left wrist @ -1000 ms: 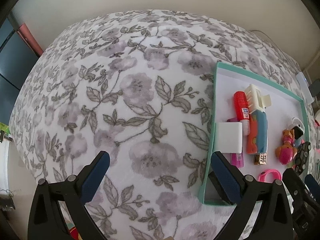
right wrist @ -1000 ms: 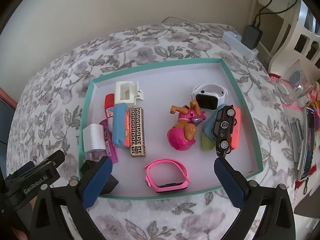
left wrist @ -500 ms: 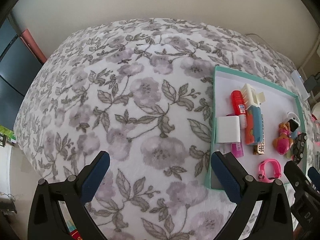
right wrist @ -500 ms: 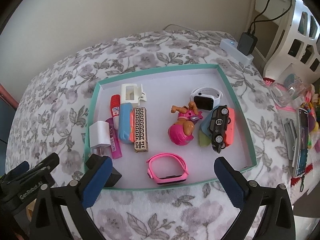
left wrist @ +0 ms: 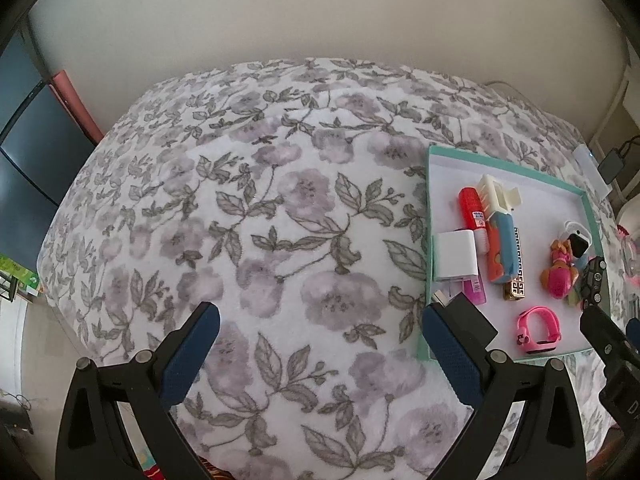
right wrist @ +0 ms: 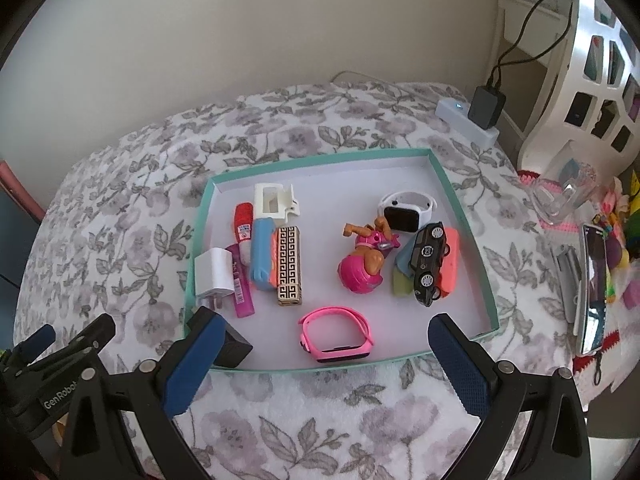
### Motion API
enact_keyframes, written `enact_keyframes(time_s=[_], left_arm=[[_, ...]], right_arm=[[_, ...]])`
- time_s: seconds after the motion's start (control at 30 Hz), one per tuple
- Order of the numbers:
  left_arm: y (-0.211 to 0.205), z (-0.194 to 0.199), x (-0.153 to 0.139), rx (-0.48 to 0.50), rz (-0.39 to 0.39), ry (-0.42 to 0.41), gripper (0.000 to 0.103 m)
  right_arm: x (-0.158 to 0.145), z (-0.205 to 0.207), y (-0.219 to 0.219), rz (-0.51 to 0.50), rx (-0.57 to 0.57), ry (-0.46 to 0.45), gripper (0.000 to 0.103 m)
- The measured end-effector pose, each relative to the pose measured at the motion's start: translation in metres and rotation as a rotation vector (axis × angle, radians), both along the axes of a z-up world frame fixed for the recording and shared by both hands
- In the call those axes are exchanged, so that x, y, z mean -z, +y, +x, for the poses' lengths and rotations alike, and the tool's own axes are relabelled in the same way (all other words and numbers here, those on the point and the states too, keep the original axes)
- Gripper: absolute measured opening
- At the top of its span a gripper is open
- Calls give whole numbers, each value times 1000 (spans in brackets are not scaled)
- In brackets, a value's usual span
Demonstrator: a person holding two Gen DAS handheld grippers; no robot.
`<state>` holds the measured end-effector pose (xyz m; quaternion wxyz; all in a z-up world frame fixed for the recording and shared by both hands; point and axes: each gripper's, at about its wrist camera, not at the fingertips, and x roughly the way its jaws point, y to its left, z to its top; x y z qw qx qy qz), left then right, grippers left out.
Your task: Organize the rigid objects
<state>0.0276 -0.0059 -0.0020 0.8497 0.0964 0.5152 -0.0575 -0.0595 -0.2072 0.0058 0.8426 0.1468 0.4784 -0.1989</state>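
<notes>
Your floral blanket [left wrist: 256, 240] spreads beneath a plain wall [left wrist: 320, 20]. On it sits the teal tray [right wrist: 476, 256], holding the toys and gadgets. Both your left gripper [left wrist: 320, 356] and right gripper [right wrist: 326, 364] hover spread apart, empty. A black block [right wrist: 234, 350] in the tray's corner is half hidden.
</notes>
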Motion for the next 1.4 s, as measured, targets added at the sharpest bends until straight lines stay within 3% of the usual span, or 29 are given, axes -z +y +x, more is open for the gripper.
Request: enact_keyframes(time_s=[0.47, 1.4], left_arm=[[14, -8, -12, -26, -6, -55, 101], [17, -9, -20, -41, -17, -75, 101]], right_arm=[[-11, -15, 7, -24, 2, -37, 103], [-16, -18, 8, -46, -4, -48, 103]])
